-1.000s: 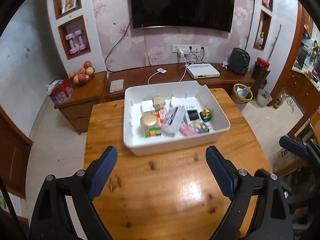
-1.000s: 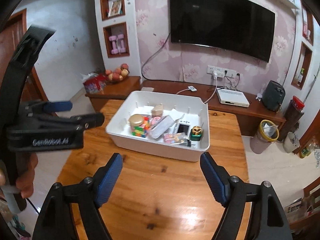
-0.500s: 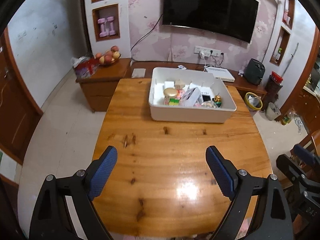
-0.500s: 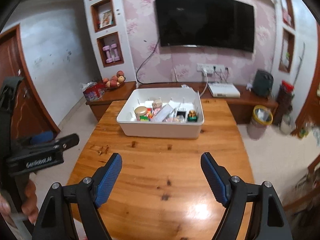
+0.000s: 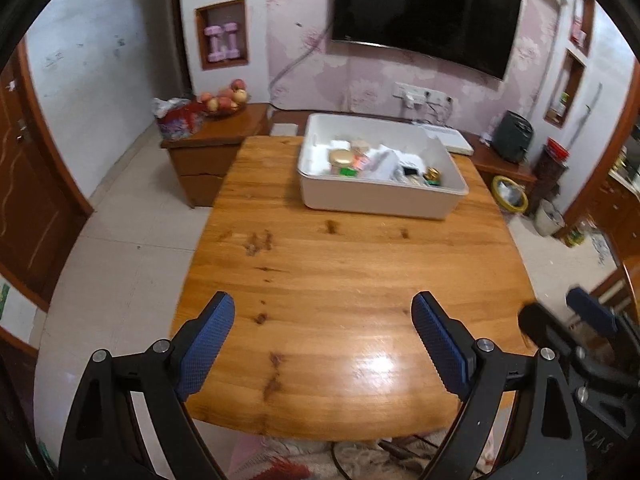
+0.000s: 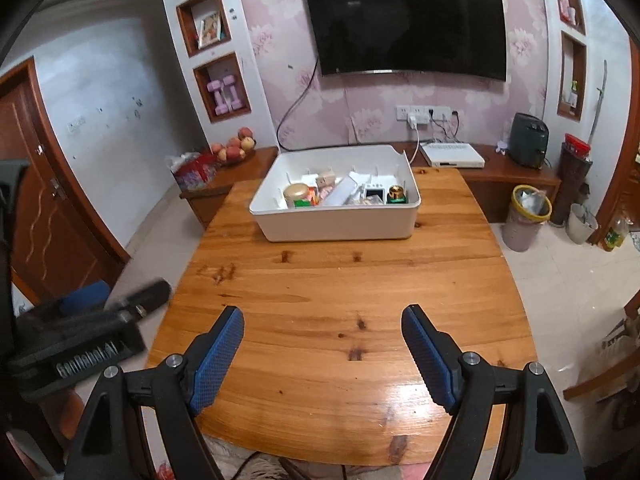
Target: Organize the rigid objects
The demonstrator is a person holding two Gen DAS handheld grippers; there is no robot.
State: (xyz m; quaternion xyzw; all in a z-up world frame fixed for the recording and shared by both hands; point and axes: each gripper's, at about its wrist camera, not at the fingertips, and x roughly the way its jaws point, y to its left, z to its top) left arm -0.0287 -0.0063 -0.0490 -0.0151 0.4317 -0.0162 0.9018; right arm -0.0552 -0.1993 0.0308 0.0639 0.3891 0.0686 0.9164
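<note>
Both grippers hang over the near end of the wooden table (image 6: 344, 304), and neither holds anything: the left gripper (image 5: 323, 348) has its blue pads spread wide with only bare wood between them, and the right gripper (image 6: 322, 354) is parted the same way. Going from left to right across the room, a low side cabinet (image 6: 224, 180) carries a bowl of fruit (image 6: 234, 147), and past it, at the far end of the table, sits the white bin (image 6: 340, 228). Inside it the small hard things are gathered along the front wall: a gold-lidded jar (image 6: 297, 192) at the left, a colourful cube (image 6: 303, 202) just below it, a long white case (image 6: 340, 192) lying aslant in the middle, a small screen gadget (image 6: 375, 193), and a little gold and green bottle (image 6: 397, 194) at the right. They look jumbled rather than sorted, though from here I cannot make out each piece. No loose item lies on the table outside the bin. That fits either a gathering already done, or a sorting of the bin's contents yet to come; the scene does not settle which. Any further handling would call for a long reach forward over the bin's rim, and a narrow pinch on one piece among its touching neighbours.
</note>
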